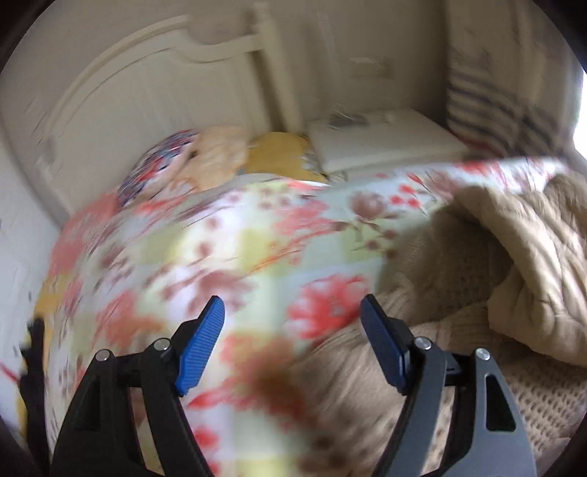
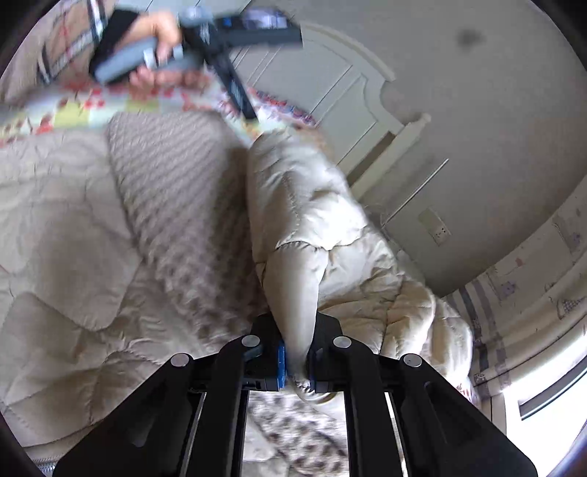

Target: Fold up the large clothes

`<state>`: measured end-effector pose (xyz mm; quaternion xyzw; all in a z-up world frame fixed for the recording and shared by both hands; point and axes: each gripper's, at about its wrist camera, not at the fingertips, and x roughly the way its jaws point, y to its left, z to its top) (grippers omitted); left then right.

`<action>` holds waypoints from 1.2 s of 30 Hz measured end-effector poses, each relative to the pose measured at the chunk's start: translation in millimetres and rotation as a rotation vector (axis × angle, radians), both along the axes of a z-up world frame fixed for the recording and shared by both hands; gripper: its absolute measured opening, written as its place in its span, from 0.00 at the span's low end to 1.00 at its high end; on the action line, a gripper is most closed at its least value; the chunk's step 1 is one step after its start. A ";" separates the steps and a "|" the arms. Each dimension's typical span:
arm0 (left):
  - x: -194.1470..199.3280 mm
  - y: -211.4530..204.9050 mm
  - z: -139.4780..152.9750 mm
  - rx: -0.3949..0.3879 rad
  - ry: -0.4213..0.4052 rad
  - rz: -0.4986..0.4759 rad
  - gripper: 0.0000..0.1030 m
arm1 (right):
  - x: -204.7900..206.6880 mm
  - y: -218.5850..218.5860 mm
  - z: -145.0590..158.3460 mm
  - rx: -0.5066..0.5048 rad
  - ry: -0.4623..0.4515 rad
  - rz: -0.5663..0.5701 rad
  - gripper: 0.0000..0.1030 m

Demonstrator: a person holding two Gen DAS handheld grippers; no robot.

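A beige quilted padded garment lies bunched on the bed, over a beige knitted piece. My right gripper is shut on a raised fold of the quilted garment, and the cloth runs up from between its blue pads. In the left wrist view the same quilted garment and the knit lie at the right. My left gripper hangs open over the floral sheet beside the knit, with nothing between its fingers. A person's hand holds the blurred left gripper at the top of the right wrist view.
A floral bed sheet covers the bed. Pillows lean on the white headboard. A white bedside cabinet and a striped curtain stand at the back right. The wall carries a socket.
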<state>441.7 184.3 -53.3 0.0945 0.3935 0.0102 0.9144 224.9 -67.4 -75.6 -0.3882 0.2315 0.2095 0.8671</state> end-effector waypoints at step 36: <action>-52.8 -145.4 -60.5 -0.159 0.039 -0.238 0.98 | 87.8 -179.9 10.9 0.572 0.401 -0.485 0.62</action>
